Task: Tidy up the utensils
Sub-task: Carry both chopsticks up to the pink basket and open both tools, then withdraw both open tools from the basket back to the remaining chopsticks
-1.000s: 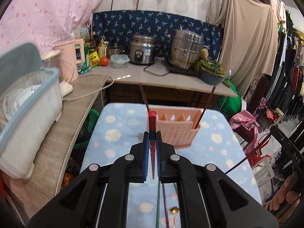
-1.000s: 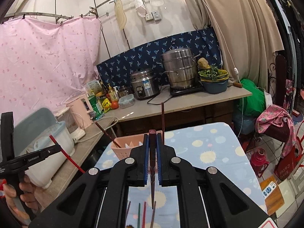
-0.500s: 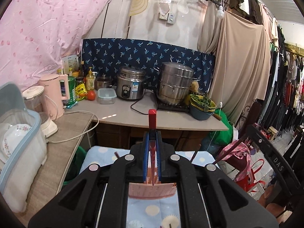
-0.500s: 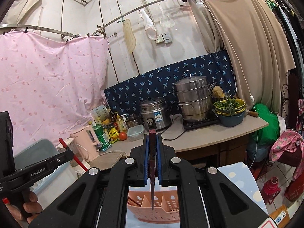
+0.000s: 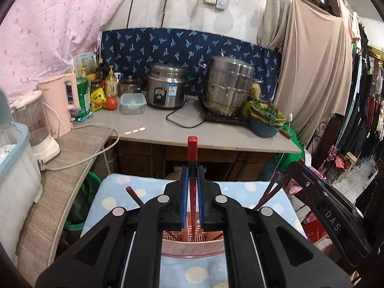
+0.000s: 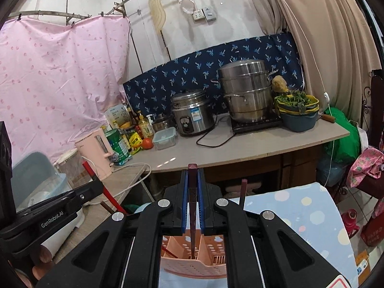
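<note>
My left gripper [image 5: 192, 180] is shut on a red chopstick [image 5: 192, 151] held upright, its tip down inside the pink utensil basket [image 5: 192, 248]. My right gripper [image 6: 192, 182] is shut on a dark brown chopstick [image 6: 192, 175], its tip down in a compartment of the same basket [image 6: 192, 267]. Other dark chopsticks [image 5: 268, 194] lean in the basket; one [image 6: 243, 192] stands behind my right gripper. The left gripper with the red chopstick [image 6: 96, 177] shows at the left of the right wrist view. The right gripper's body [image 5: 328, 216] shows at right in the left wrist view.
The basket stands on a table with a blue dotted cloth [image 6: 312, 216]. Behind is a counter [image 5: 211, 134] with a rice cooker [image 5: 165, 91], steamer pot [image 5: 228, 86], vegetable bowl [image 5: 266, 120], kettle [image 5: 60, 103] and bottles. A dish tub [image 5: 14, 168] sits at left.
Both grippers have come down over the basket; each chopstick's tip now reaches into it. The counter has risen in both views.
</note>
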